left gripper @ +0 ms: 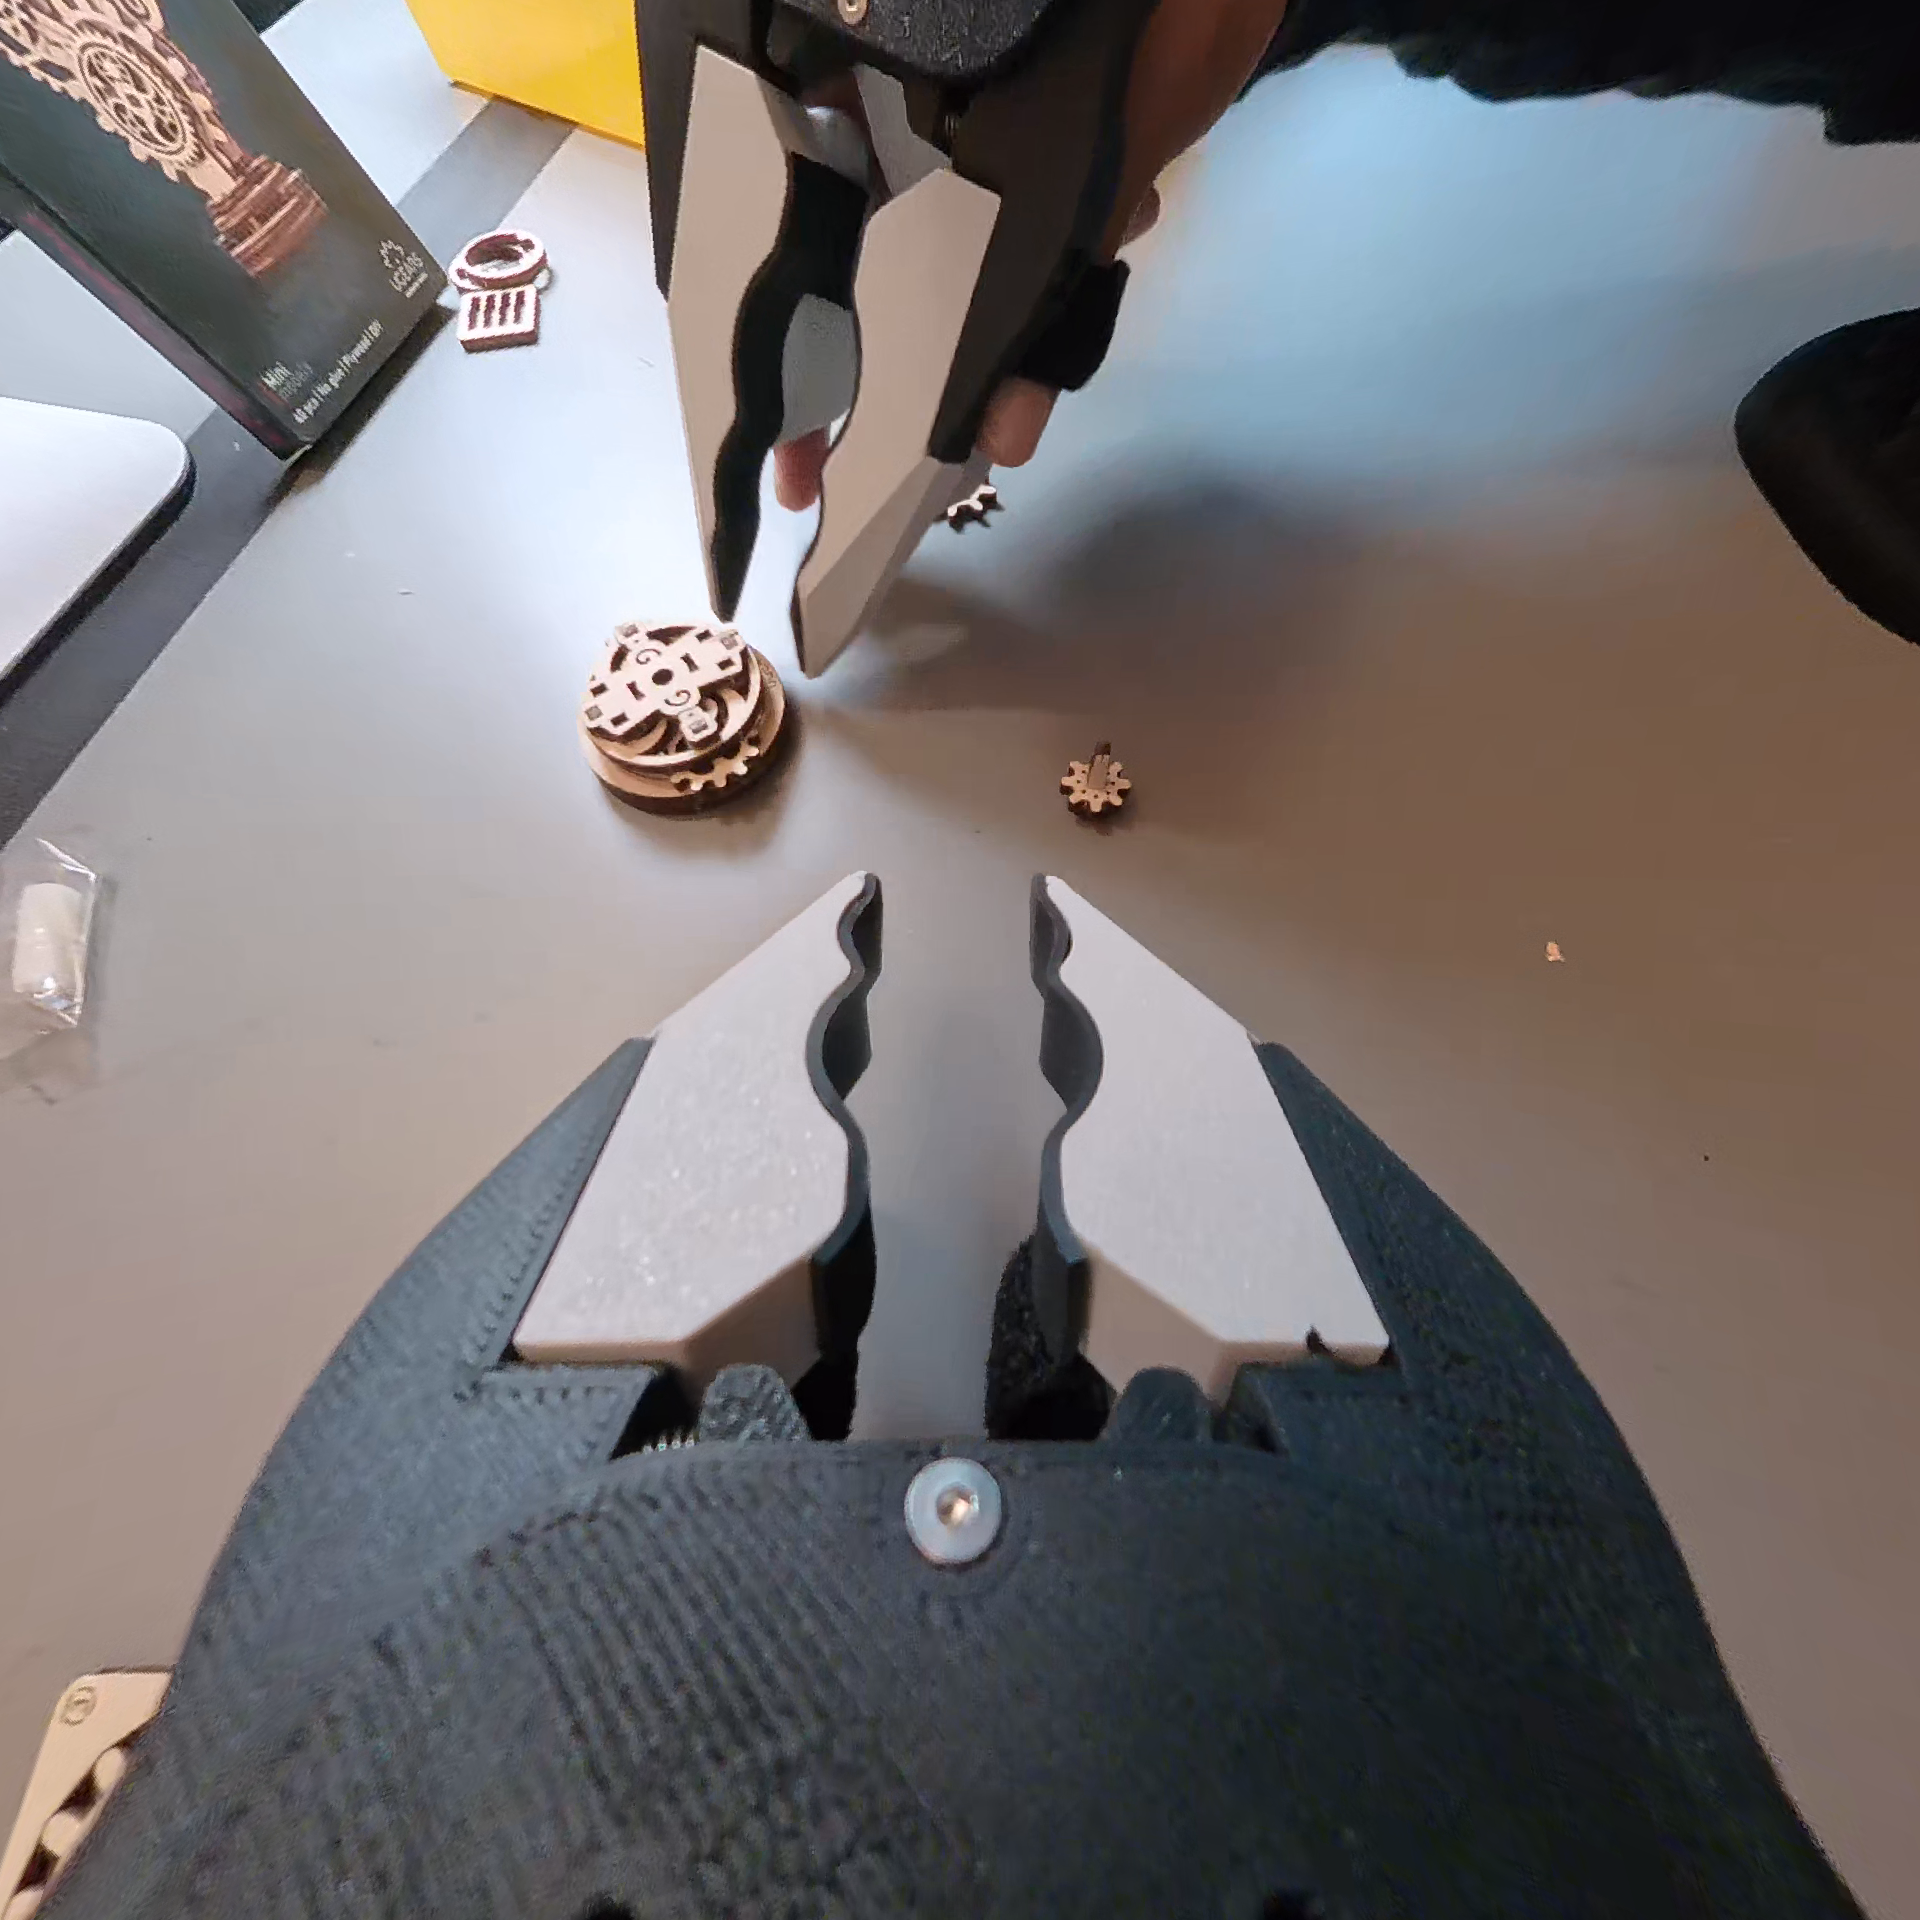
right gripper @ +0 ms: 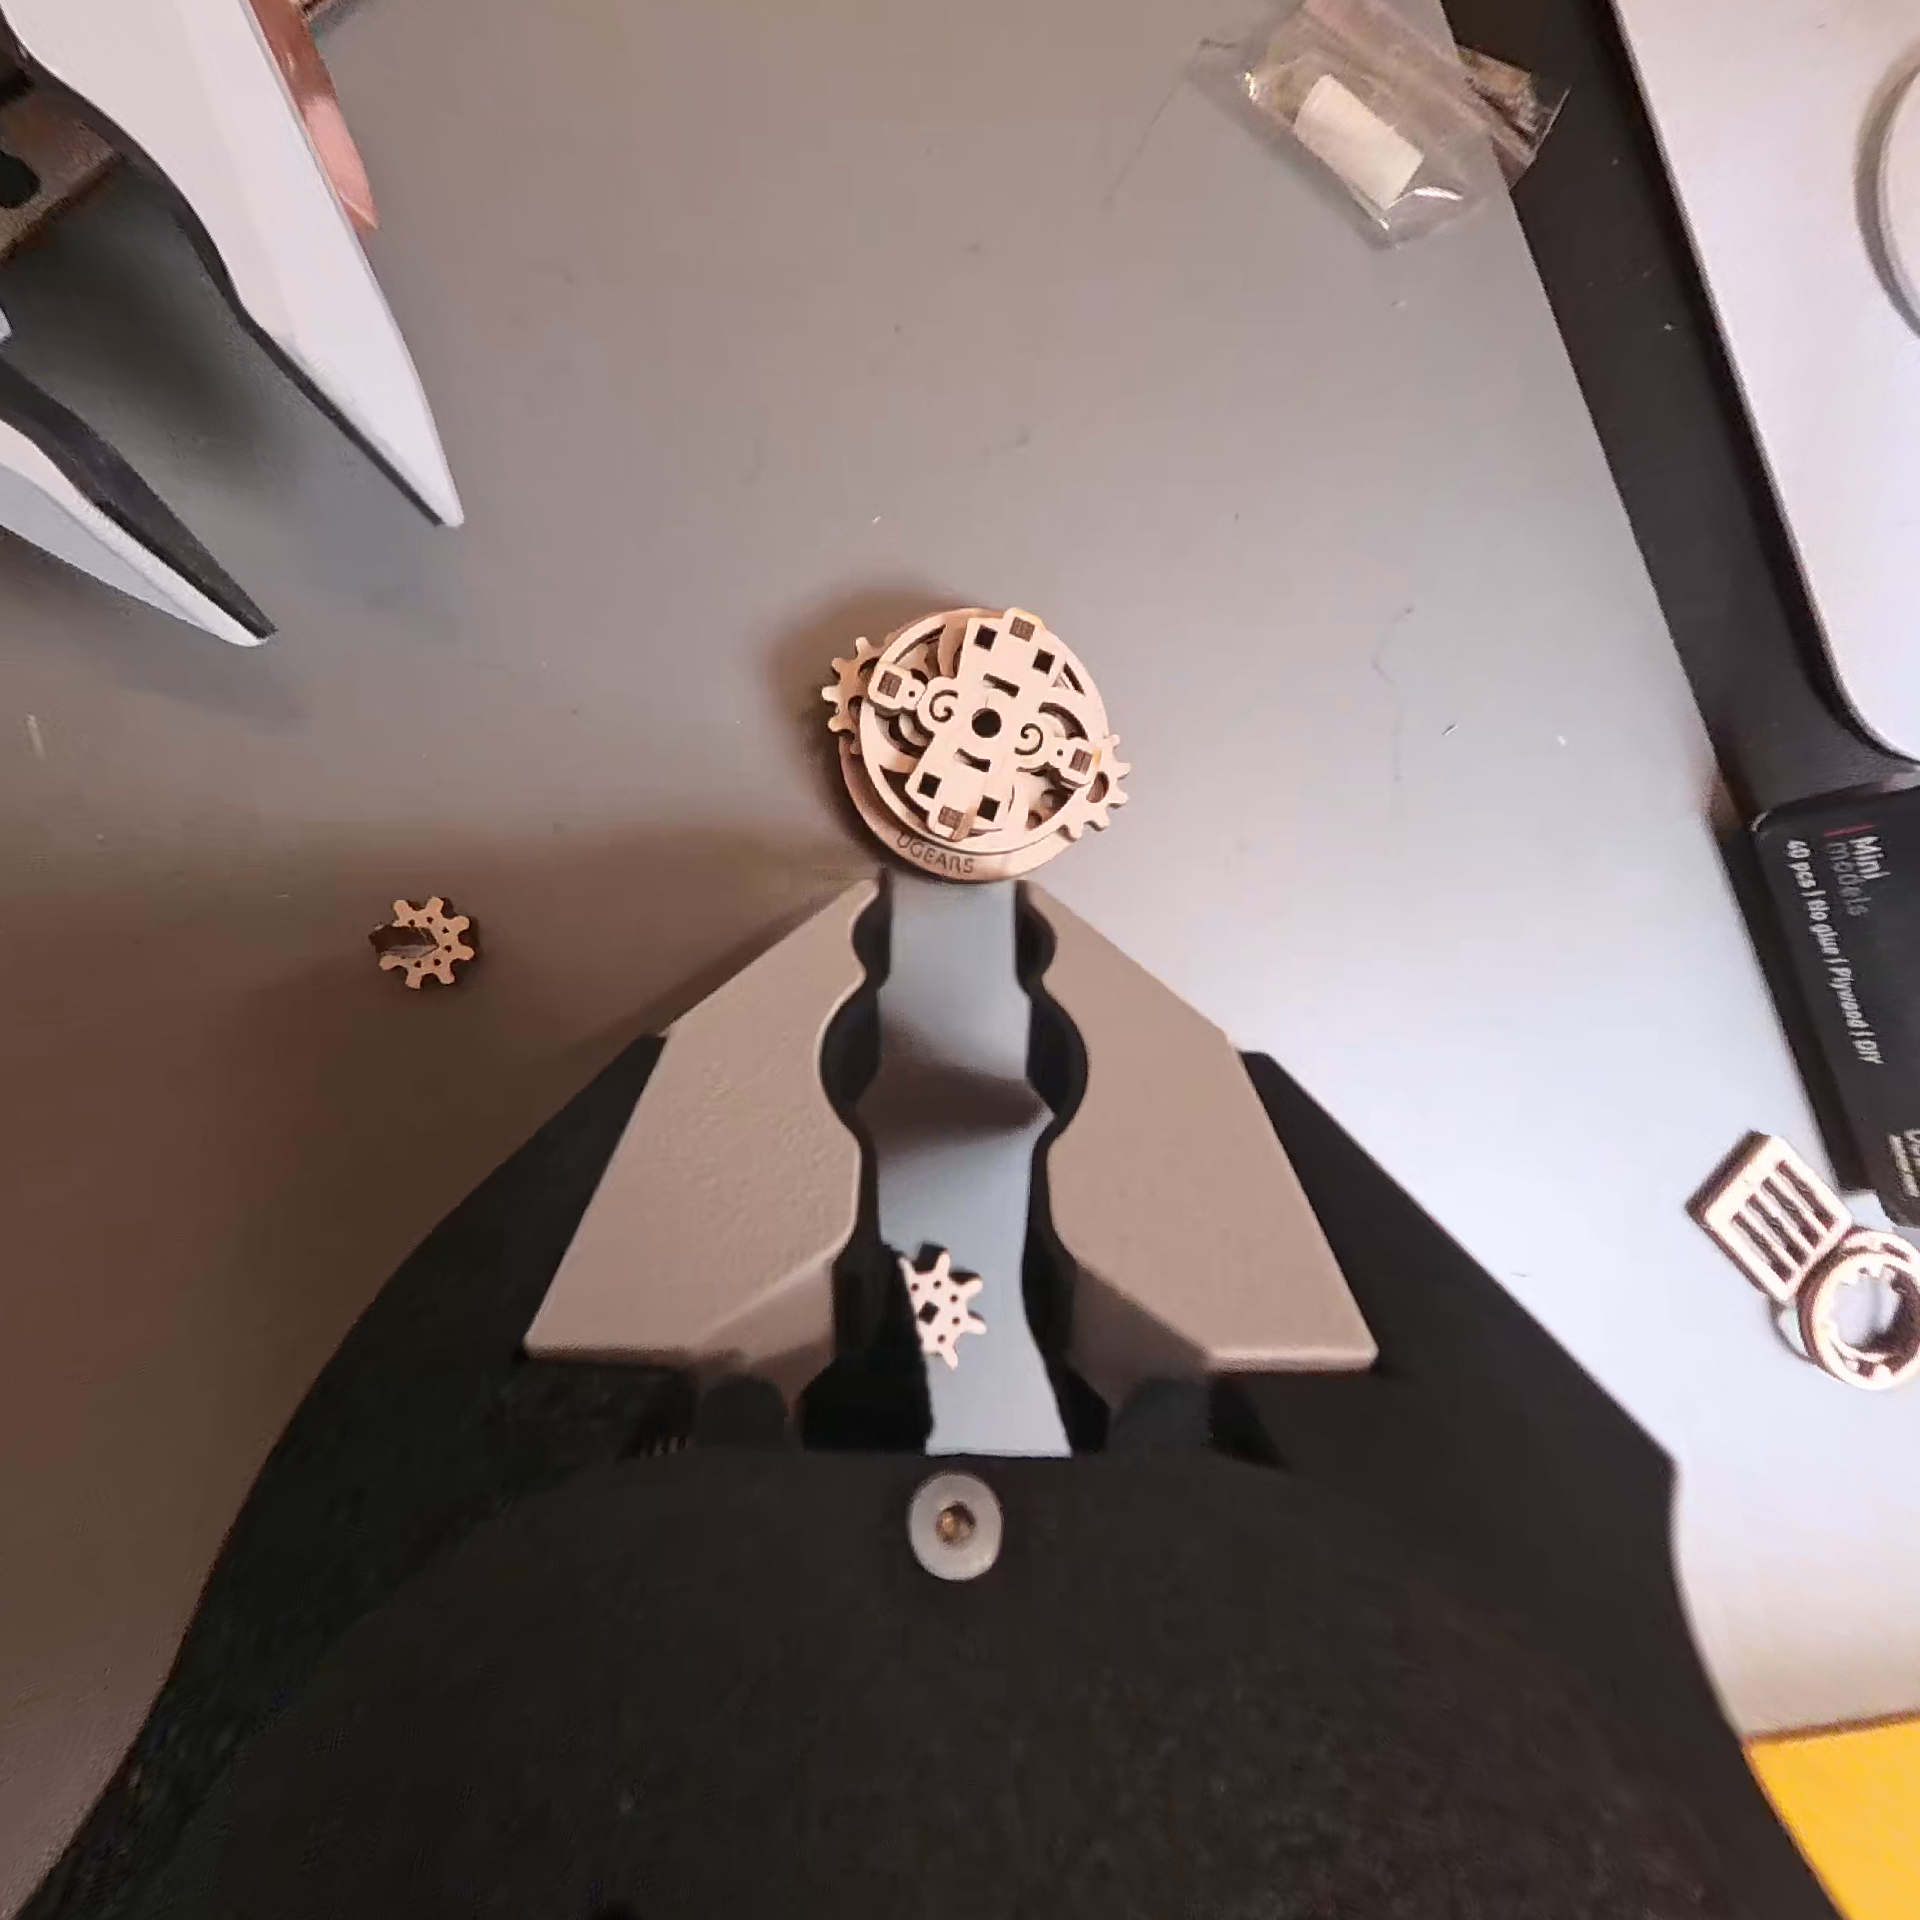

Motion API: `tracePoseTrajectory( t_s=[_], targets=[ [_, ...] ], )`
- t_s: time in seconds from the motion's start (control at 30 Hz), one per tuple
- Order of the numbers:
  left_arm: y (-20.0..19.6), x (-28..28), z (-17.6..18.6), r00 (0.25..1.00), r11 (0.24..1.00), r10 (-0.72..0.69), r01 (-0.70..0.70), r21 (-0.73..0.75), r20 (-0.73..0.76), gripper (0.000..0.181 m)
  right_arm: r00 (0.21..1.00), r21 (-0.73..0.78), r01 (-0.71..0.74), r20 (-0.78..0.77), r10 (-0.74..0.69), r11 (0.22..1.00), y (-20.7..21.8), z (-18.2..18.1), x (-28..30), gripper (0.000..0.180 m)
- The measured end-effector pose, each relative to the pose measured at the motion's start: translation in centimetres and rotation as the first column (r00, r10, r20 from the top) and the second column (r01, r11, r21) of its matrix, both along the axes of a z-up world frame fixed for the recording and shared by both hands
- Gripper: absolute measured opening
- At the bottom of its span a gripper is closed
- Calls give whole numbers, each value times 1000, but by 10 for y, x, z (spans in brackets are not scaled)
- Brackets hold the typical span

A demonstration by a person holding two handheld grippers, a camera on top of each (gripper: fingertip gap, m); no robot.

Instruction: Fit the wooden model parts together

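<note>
A round wooden gear assembly (left gripper: 681,717) lies on the grey table (left gripper: 1351,1039). My left gripper (left gripper: 954,894) is open and empty, a short way back from it. My right gripper (left gripper: 771,639) comes from the far side, its tips just beside the assembly. In the right wrist view the right gripper (right gripper: 954,888) is open, with the assembly (right gripper: 977,743) right ahead of its tips. One small loose gear (right gripper: 943,1309) lies on the table under the gap between its fingers, not gripped. Another small gear (right gripper: 426,940) lies to the side; it also shows in the left wrist view (left gripper: 1096,784).
The dark model box (left gripper: 208,208) lies at the far left, with a wooden ring (left gripper: 499,255) and a grille piece (left gripper: 497,317) beside it. A clear plastic bag (left gripper: 47,935) lies at the left edge. A yellow object (left gripper: 540,52) stands behind. A wooden parts sheet (left gripper: 73,1766) is near left.
</note>
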State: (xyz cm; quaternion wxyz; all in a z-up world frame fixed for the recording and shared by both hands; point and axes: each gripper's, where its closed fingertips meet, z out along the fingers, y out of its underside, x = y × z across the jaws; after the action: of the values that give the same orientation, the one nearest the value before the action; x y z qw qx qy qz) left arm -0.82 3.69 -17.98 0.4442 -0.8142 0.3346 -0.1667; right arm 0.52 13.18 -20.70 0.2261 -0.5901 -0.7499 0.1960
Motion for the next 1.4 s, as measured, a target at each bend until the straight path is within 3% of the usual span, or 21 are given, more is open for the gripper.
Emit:
tracePoseTrajectory(
  t_s=[0.03,0.27,0.53,0.77,0.97,1.03,1.13,1.27,1.33,1.4],
  targets=[
    [0,0,0,1000,1000,1,-1,5,-7,27,1000,4,-1,4,1,1000,0,0,1,29],
    [-1,3,2,1000,1000,-5,5,11,-6,27,1000,-55,5,-26,-6,998,-3,9,-20,67],
    [0,-1,1,1000,1000,2,-2,10,-4,27,999,-52,-34,13,35,998,-5,-3,-28,54],
    [0,2,11,1000,995,-14,15,95,-13,36,994,-233,-106,-6,107,967,-40,27,-10,51],
    [-7,18,45,993,931,-72,102,350,-98,52,976,-553,-214,-82,203,805,-95,66,14,51],
    [-14,28,55,988,906,-115,146,397,-102,47,972,-638,-231,-112,209,735,-107,75,18,51],
    [-23,37,65,985,893,-152,171,416,-78,25,962,-725,-260,-141,233,637,-124,84,25,52],
    [-32,39,81,980,888,-196,170,428,17,20,950,-795,-308,-221,222,523,-137,100,27,52],
    [-25,30,83,984,921,-147,98,376,102,16,955,-781,-295,-241,170,550,-130,104,22,56],
    [-16,18,77,976,965,-73,18,261,205,12,954,-702,-275,-283,97,657,-112,108,17,58]
  ],
)
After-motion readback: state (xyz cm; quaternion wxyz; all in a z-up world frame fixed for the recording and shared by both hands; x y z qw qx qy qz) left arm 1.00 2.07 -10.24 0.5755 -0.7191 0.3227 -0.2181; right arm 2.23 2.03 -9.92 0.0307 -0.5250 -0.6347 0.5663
